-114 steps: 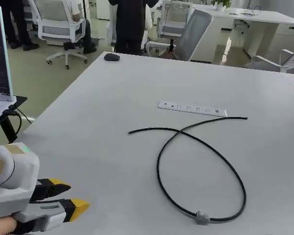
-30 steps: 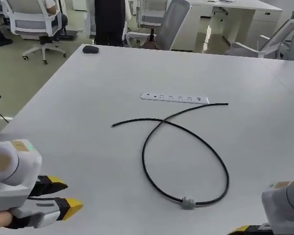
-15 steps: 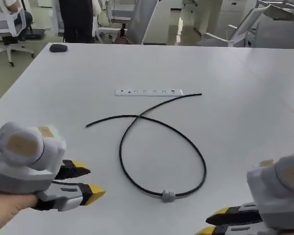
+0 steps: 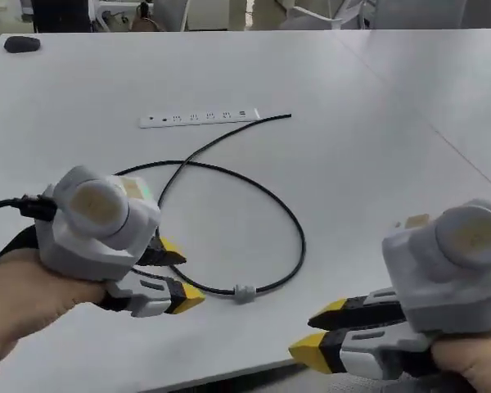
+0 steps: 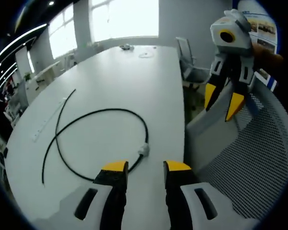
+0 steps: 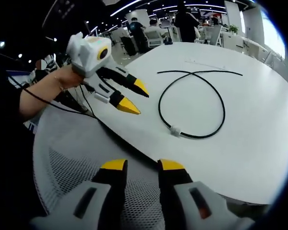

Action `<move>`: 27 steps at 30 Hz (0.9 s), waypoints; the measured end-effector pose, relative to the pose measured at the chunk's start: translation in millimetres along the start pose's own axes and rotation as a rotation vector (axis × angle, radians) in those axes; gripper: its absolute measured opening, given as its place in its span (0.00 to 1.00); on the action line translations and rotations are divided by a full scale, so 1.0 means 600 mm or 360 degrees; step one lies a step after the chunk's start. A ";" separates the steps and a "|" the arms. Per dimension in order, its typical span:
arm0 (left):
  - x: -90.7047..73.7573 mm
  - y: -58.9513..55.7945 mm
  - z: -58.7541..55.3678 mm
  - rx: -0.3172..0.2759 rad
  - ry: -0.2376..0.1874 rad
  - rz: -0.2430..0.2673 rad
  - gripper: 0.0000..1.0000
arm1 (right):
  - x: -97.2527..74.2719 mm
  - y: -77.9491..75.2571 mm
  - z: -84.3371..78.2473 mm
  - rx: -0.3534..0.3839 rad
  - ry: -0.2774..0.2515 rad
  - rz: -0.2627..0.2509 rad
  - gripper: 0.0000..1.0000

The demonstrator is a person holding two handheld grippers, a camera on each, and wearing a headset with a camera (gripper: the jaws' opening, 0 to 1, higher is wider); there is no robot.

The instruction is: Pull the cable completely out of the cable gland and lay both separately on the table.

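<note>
Tabletop (image 4: 376, 123): left gripper (image 4: 188, 276) and right gripper (image 4: 303, 334) have neared cable gland (image 4: 244, 292).

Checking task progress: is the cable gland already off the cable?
No, the cable gland sits threaded on the black cable, at the near side of its loop.

left gripper (image 4: 184, 274) is held over tabletop (image 4: 376, 164) near edge, left part, jaws parted | right gripper (image 4: 317, 332) is held just off near edge, jaws parted
</note>
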State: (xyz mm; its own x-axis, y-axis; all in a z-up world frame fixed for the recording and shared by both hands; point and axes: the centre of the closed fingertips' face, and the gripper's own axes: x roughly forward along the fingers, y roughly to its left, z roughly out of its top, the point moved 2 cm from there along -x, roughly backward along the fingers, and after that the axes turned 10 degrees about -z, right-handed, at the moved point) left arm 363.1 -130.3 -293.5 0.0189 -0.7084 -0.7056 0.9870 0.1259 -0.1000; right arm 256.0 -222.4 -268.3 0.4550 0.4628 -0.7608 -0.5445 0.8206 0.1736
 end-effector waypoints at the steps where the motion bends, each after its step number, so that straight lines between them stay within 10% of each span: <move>1: 0.007 0.001 0.003 0.0002 0.0002 -0.0014 0.28 | -0.003 0.000 0.001 0.0001 -0.0009 -0.0005 0.26; 14: 0.143 0.037 -0.040 0.0030 0.0151 -0.0168 0.31 | -0.036 -0.014 0.019 0.0074 -0.0095 -0.0101 0.25; 27: 0.175 0.044 -0.055 0.0025 0.0160 -0.0192 0.21 | -0.045 -0.017 0.012 0.0115 -0.0093 -0.0131 0.25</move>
State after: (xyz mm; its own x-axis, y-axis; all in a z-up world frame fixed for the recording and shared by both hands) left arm 386.0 -178.2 -393.6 -0.1155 -0.6446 -0.7558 0.9835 0.0324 -0.1779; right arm 254.3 -241.0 -245.0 0.5376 0.4099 -0.7369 -0.4525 0.8776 0.1581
